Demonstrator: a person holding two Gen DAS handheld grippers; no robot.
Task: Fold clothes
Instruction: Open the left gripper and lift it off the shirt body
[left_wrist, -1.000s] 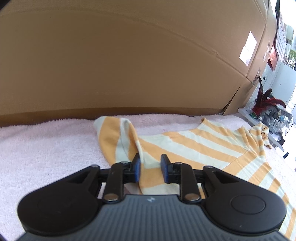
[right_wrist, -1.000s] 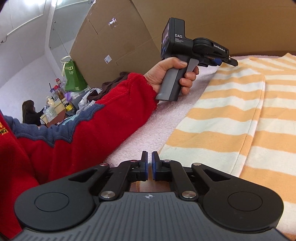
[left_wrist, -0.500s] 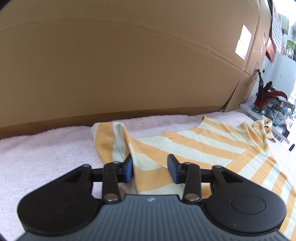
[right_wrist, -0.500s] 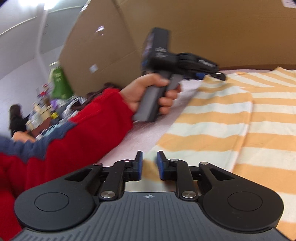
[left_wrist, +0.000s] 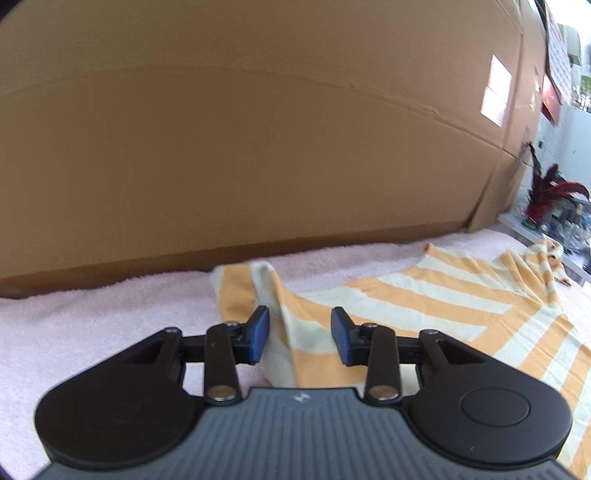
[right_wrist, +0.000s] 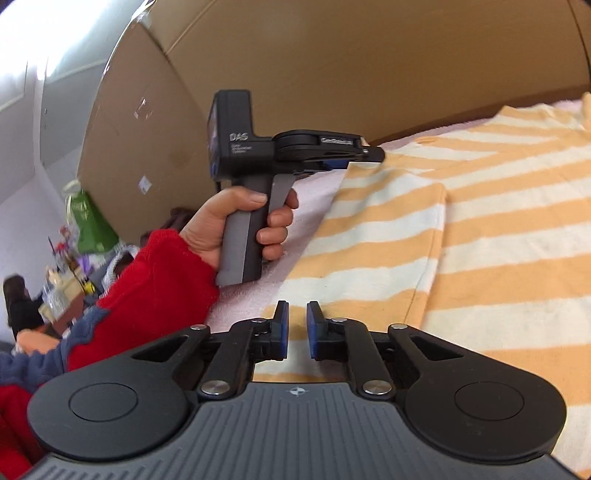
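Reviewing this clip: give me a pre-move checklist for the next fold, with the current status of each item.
1. Left tongs straddle the striped shirt's raised fold: ok.
2. Left pads pressing that cloth: not ok, gaps on both sides.
3. Right tongs at the shirt's near edge, closing: ok.
4. Right tongs gripping cloth: cannot tell.
5. Shirt body flat on pink towel: ok.

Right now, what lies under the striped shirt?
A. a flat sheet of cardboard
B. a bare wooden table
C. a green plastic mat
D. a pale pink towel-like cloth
D: the striped shirt lies spread on a pale pink towel-like cloth, whose fluffy surface shows all around it; the cardboard stands upright behind as a wall, not under the shirt.
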